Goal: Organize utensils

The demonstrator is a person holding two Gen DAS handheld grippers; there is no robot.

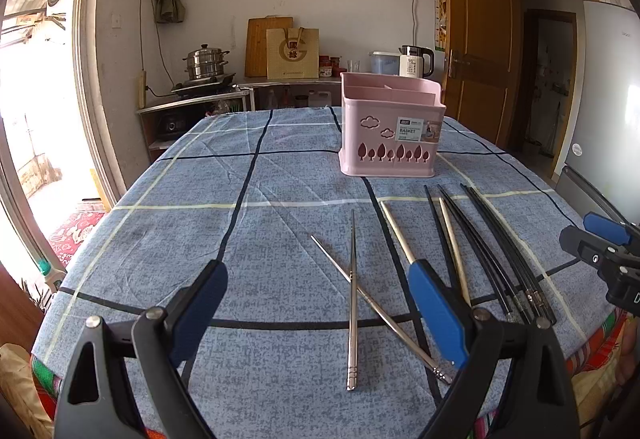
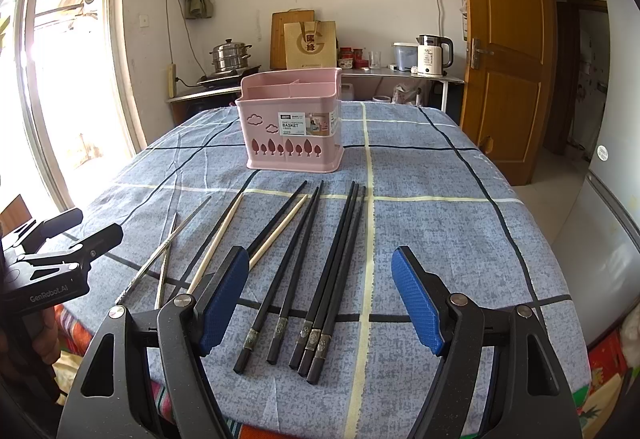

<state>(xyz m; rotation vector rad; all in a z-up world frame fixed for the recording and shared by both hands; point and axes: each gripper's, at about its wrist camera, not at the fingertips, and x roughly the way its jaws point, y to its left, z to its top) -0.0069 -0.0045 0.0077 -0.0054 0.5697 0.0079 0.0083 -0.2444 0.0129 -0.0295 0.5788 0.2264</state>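
Observation:
A pink utensil basket (image 1: 390, 127) (image 2: 294, 123) stands on the blue checked tablecloth, its compartments empty as far as I see. Two crossed steel chopsticks (image 1: 353, 299) (image 2: 166, 251) lie in front of my open left gripper (image 1: 316, 315). Two pale wooden chopsticks (image 1: 400, 235) (image 2: 218, 243) and several black chopsticks (image 1: 496, 247) (image 2: 332, 267) lie to their right. My right gripper (image 2: 320, 299) is open above the handle ends of the black chopsticks. Neither gripper holds anything.
The tablecloth (image 1: 200, 239) (image 2: 460, 231) covers the table. Behind are a counter with a steel steamer pot (image 1: 206, 65), a paper bag (image 2: 310, 43) and a kettle (image 2: 434, 55). A wooden door (image 2: 504, 39) is at right, a bright glass door at left.

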